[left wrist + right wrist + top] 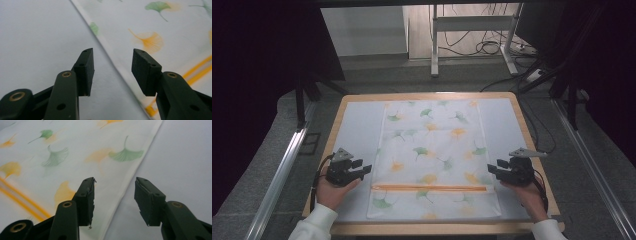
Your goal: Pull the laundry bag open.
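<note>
On the white-covered table (357, 125) lies a flat leaf-print cloth (432, 150). Left gripper (362, 167) and right gripper (494, 169) hover at its left and right edges, jaws spread wide, holding nothing and touching nothing.

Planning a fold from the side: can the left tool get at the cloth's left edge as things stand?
Probably yes: the left tool is open, its jaws straddling the cloth's left edge, with bare table cover around it and nothing between.

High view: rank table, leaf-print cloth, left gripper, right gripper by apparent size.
1. table
2. leaf-print cloth
3. left gripper and right gripper: look alike, no ranking.
</note>
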A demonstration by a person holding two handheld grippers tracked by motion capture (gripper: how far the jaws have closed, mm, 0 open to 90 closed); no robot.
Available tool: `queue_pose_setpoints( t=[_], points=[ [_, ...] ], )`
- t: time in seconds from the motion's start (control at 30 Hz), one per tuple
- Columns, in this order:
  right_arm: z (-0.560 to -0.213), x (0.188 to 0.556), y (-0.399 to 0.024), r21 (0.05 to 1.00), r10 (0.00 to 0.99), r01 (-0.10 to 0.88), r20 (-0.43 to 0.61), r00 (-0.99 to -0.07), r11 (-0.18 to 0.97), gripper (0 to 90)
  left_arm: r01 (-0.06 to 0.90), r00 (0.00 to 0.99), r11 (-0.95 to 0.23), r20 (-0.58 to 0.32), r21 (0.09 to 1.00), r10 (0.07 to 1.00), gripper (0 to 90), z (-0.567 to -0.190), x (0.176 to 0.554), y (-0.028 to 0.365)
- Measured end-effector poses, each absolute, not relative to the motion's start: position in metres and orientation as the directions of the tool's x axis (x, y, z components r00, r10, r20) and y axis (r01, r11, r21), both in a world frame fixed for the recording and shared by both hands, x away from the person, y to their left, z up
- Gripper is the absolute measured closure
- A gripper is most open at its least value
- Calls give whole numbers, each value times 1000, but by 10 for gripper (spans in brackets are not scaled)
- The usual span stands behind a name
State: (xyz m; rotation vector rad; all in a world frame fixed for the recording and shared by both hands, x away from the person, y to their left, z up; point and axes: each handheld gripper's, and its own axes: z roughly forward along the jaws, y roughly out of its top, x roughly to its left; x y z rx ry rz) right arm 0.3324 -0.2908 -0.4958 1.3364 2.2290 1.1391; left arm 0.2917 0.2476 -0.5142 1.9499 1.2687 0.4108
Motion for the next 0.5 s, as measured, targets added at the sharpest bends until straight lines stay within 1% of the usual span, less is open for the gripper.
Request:
queue_pose_setpoints(
  t=[0.17, 0.3, 0.5],
  points=[
    [-498, 336, -296, 760, 852, 603, 129, -507, 244, 461, 645, 452, -246, -102, 724, 886, 523, -522, 290, 250],
    [-499, 330, -295, 763, 849, 588, 103, -518, 267, 442, 637, 460, -252, -97, 729, 883, 521, -521, 287, 249],
    [-499, 326, -297, 778, 851, 572, 95, -516, 260, 413, 635, 457, -250, -95, 731, 884, 499, -522, 287, 250]
  ],
)
